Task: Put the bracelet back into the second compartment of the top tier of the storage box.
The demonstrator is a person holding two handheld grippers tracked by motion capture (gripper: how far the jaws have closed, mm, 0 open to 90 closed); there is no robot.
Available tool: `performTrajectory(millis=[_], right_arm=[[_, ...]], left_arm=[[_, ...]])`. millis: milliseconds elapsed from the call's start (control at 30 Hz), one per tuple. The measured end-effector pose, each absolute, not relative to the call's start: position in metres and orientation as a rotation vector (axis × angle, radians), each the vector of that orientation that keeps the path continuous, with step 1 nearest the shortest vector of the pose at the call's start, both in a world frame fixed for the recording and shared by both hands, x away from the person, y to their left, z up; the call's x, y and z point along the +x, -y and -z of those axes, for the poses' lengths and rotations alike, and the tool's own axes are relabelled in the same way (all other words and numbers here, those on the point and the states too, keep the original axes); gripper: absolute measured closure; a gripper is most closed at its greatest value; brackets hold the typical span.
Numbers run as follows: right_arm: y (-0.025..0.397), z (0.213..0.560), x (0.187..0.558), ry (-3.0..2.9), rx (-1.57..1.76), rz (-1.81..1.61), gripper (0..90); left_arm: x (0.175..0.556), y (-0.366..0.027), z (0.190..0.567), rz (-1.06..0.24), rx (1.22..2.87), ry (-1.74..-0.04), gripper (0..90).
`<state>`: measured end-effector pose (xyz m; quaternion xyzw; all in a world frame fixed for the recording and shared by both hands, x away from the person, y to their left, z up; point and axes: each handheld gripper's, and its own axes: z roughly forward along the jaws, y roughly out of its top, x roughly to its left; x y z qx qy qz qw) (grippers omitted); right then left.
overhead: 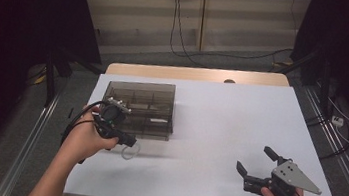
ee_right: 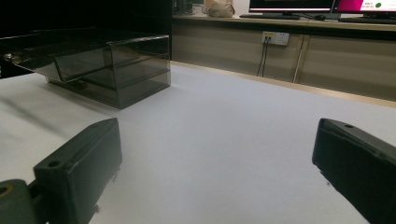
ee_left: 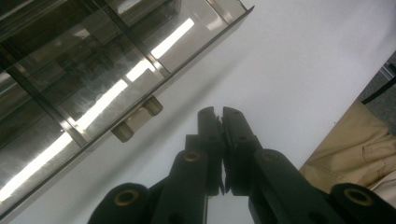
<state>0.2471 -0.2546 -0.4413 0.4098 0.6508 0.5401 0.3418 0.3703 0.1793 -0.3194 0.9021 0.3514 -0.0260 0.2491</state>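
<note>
- High view: a smoked, see-through compartment box (overhead: 139,108) is seen on the left part of the white table (overhead: 219,123), its left wall close to the table's left edge and its far wall short of the far edge.
- The left gripper (overhead: 127,139) is held just in front of the box's near wall, low over the table, with a small clear ring (overhead: 130,152) lying just under its tip; whether the ring is touched cannot be told here.
- The right gripper (overhead: 254,164) is held near the table's near right corner, its jaws spread wide, nothing between them. A wide stretch of bare table is left between the two grippers and to the right of the box.
- Left gripper view: the jaws of the left gripper (ee_left: 220,113) are seen pressed together; whether anything thin is pinched between them cannot be told. The box's near wall (ee_left: 140,88) and its small latch tab (ee_left: 137,119) are seen just beside the tips, apart from them.
- Right gripper view: the right gripper (ee_right: 217,158) is shown released, with bare white table between the jaws. The box (ee_right: 112,70) is seen well apart at the far left, and the table's far edge runs clear behind.
</note>
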Motion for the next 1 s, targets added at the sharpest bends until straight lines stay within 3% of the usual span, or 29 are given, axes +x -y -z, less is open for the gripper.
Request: performTrajectory(millis=[1000], right_arm=[[0.255,0.441,0.247,-1.693,1.058,-1.409,1.0]], left_arm=[[0.382,-0.179,0.291,0.091,2.495,-0.956,87.5]])
